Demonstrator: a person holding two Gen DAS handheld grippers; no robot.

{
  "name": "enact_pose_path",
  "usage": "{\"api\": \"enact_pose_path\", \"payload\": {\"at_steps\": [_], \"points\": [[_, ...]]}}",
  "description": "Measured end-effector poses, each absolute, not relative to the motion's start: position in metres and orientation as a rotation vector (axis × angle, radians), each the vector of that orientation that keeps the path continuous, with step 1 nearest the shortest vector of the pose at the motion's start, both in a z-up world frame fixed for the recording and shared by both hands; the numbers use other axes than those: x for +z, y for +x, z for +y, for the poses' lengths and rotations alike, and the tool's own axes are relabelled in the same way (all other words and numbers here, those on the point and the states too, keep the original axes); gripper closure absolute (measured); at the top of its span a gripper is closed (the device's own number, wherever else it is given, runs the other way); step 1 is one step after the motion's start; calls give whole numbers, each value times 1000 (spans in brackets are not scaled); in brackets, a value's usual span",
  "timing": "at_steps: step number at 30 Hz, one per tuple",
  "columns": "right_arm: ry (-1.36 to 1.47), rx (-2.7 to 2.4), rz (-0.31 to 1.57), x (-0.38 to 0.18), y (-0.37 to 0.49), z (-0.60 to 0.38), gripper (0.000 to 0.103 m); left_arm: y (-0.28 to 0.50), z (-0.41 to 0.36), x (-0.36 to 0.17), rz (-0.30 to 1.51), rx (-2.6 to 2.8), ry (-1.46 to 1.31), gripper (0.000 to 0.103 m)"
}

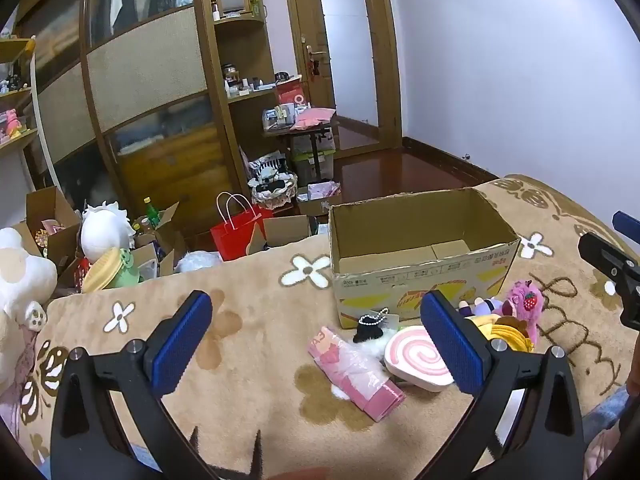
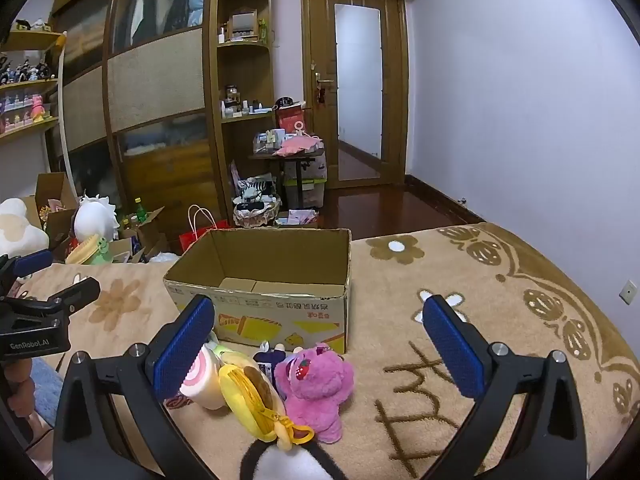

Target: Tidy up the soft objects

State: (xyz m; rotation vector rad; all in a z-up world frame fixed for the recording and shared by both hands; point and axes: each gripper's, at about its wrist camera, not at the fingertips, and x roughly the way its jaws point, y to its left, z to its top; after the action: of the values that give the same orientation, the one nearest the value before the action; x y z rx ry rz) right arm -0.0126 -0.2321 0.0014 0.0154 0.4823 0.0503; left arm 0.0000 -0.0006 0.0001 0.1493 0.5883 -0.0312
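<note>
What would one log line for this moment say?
left tool: open, empty | right tool: open, empty | cardboard box: empty | pink plush: on blanket

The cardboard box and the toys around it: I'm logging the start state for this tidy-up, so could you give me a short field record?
surface: beige flower-patterned blanket
cardboard box: open, upright, no toys seen inside
pink bear plush: on the blanket in front of the box
yellow pouch: beside the bear
pink swirl cushion: on the blanket, near the pouch
pink wrapped pack: lying flat by the cushion
left gripper: open, holding nothing
right gripper: open, holding nothing
</note>
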Motion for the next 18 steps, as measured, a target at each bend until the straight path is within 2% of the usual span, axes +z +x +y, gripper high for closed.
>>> {"api": "enact_pose_path", "payload": {"at_steps": [18], "points": [[9, 48, 486, 1, -11, -232, 0, -1, 0, 5, 572, -26, 141, 0]]}}
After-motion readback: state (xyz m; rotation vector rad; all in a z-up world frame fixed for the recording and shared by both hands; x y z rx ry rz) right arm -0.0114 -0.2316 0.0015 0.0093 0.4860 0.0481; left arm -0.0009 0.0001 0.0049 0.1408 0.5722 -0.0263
